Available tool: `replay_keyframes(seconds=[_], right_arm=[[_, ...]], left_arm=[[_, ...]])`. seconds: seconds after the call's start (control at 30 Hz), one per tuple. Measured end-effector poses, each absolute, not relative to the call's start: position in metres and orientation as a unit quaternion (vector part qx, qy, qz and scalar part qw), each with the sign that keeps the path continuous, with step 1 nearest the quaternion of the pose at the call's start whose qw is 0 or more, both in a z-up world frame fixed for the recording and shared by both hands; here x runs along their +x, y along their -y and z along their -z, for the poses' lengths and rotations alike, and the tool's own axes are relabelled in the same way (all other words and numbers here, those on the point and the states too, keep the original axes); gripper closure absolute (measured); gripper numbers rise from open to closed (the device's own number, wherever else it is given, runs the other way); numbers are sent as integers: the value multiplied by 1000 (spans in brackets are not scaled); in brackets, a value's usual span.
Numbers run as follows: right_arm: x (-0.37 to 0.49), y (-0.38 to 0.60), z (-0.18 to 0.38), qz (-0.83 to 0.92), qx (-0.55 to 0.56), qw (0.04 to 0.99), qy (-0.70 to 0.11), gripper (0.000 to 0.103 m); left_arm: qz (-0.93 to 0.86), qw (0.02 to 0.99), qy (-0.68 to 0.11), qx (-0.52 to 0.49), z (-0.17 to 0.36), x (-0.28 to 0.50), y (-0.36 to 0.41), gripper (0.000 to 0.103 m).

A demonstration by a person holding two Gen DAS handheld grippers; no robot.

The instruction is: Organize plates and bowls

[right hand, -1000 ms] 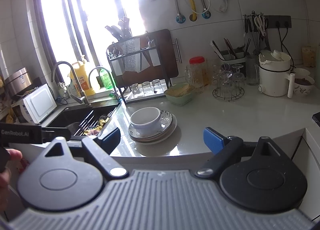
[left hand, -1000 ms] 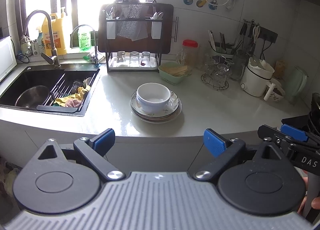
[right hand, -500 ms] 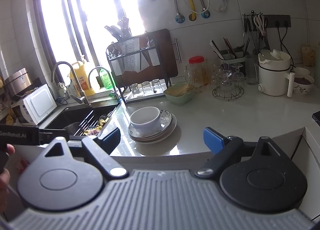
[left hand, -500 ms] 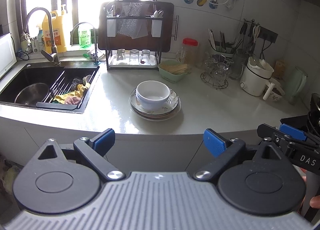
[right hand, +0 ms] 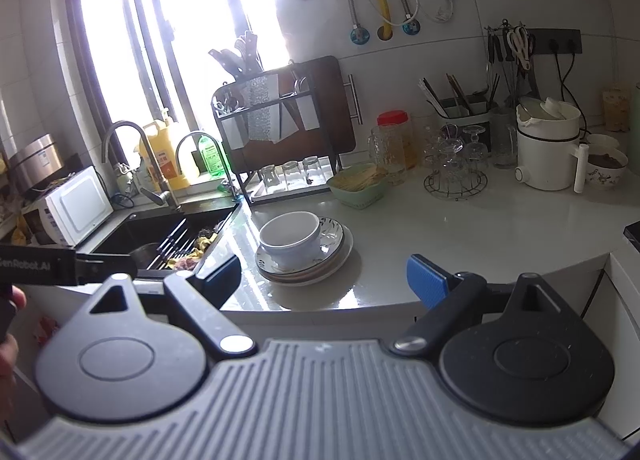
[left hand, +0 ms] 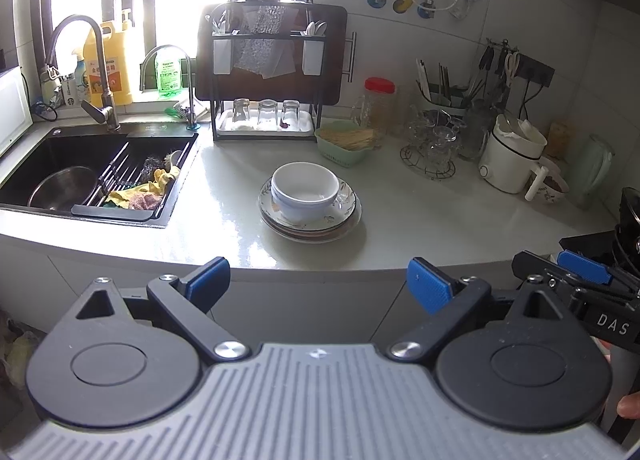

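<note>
A white bowl (left hand: 305, 191) sits on a pile of plates (left hand: 347, 216) on the table (left hand: 440, 220), beside the sink (left hand: 52, 164). Both the left claw (left hand: 318, 284) and the right claw (right hand: 324, 278) are spread wide and hold nothing. The dishes lie well ahead of both claws, not touching them.

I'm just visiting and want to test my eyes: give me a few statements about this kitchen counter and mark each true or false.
1. The white bowls sit on top of the stack of plates. True.
2. The left gripper is shut on a plate. False: it is open and empty, short of the counter.
3. The jar by the wall has a red lid. True.
4. The right gripper holds a bowl. False: it is open with nothing between its fingers.
5. The green basket sits in the sink. False: it stands on the counter.
</note>
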State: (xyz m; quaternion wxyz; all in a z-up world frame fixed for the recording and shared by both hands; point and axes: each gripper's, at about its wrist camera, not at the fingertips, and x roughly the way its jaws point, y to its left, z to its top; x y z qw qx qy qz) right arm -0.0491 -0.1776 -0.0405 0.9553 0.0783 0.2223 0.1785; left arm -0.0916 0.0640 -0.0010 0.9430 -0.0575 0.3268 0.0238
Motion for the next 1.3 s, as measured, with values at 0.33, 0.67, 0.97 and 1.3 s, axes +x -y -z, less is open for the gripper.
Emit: replay_keyframes(seconds=[0.33, 0.67, 0.97, 1.3], right_arm=[[-49, 177, 41, -178, 79, 955, -224, 12], [-48, 176, 43, -175, 79, 955, -225, 12], [-49, 176, 43, -176, 79, 955, -225, 12], [-50, 177, 42, -176, 78, 956, -222, 12]], left_arm=[[-23, 942, -330, -58, 4, -92, -60, 6], [-26, 942, -330, -59, 5, -92, -62, 6], [-26, 942, -330, -61, 6, -93, -63, 6], [-27, 942, -328, -61, 6, -97, -64, 6]])
